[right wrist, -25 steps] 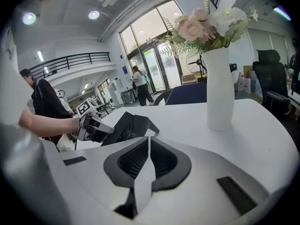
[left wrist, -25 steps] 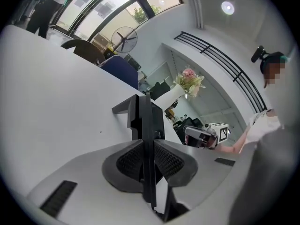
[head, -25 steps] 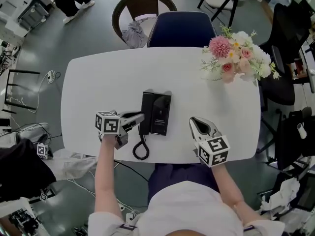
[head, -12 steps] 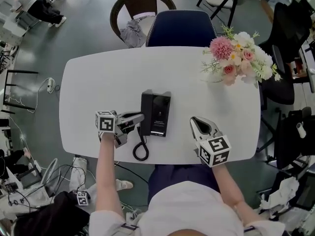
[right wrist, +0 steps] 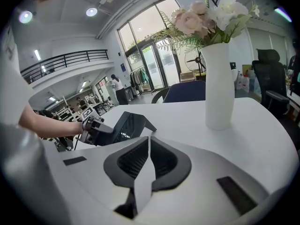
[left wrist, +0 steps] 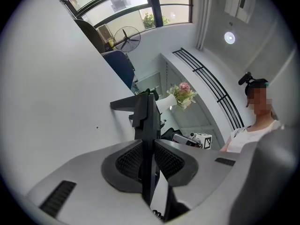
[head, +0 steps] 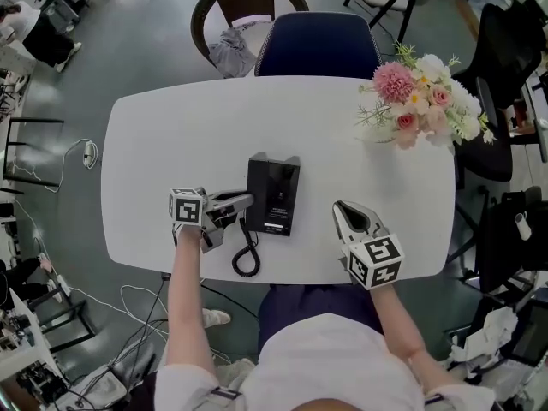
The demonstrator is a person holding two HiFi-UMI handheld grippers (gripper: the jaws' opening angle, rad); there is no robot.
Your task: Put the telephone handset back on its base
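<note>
Near edge first. We see the right hand-held gripper [head: 340, 206] at 5 o'clock from the phone. Its jaws are together with nothing between them, and the tips aim toward 11 o'clock, well apart from the phone. We cannot tell whether it rests on the white oval worktop [head: 163, 135] or sits just over it.

A black coiled cord [head: 246, 259] loops at 6 o'clock from the phone, near the worktop's near edge and between the two grippers.

The left hand-held gripper [head: 245, 201] is at 9 o'clock from the phone, aiming toward 3 o'clock. Its jaws are narrow, set on the near half of the black plastic telephone handset [head: 257, 187]. In the left gripper view we see the handset's thin black edge between the pads, with both pads touching it. The jaws are opening.

The handset lies lengthwise, 6 to 12 o'clock, on the 9 o'clock side of the black wedge-shaped telephone base [head: 282, 197], mid-worktop.

Farther out, a white vase of pink and white flowers [head: 418, 101] stands at the 2 o'clock corner, well apart from the phone. A navy upholstered chair [head: 317, 45] sits at 12 o'clock against the far edge. A brown round-backed chair [head: 244, 2] stands behind it toward 11 o'clock, with grey cloth on its seat.
</note>
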